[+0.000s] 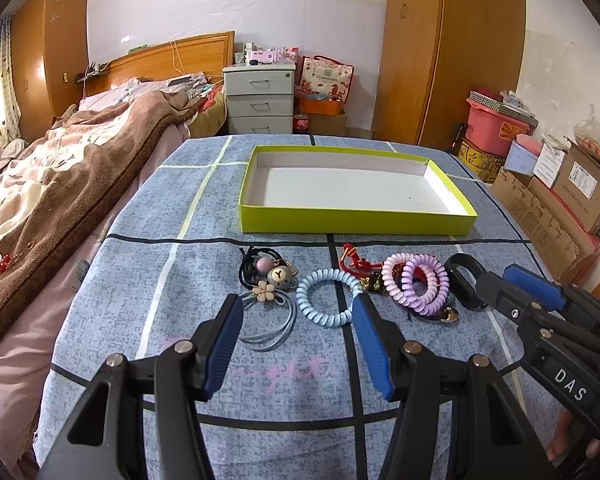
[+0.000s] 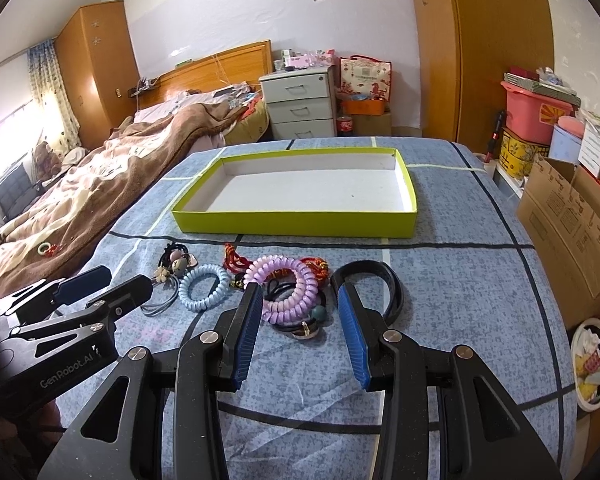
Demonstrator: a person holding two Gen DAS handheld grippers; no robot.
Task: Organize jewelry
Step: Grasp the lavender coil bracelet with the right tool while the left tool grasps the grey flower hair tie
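Lying in a loose row on the blue checked cloth [image 1: 260,400] are hair ties, a blue coil band [image 1: 327,298], purple coil bands [image 2: 285,294] and a black band [image 2: 374,286], just before an empty yellow-green box [image 1: 356,222]. Left gripper [image 1: 298,354] and right gripper [image 2: 300,334] hover wide apart, holding nothing, with bare cloth on either side.
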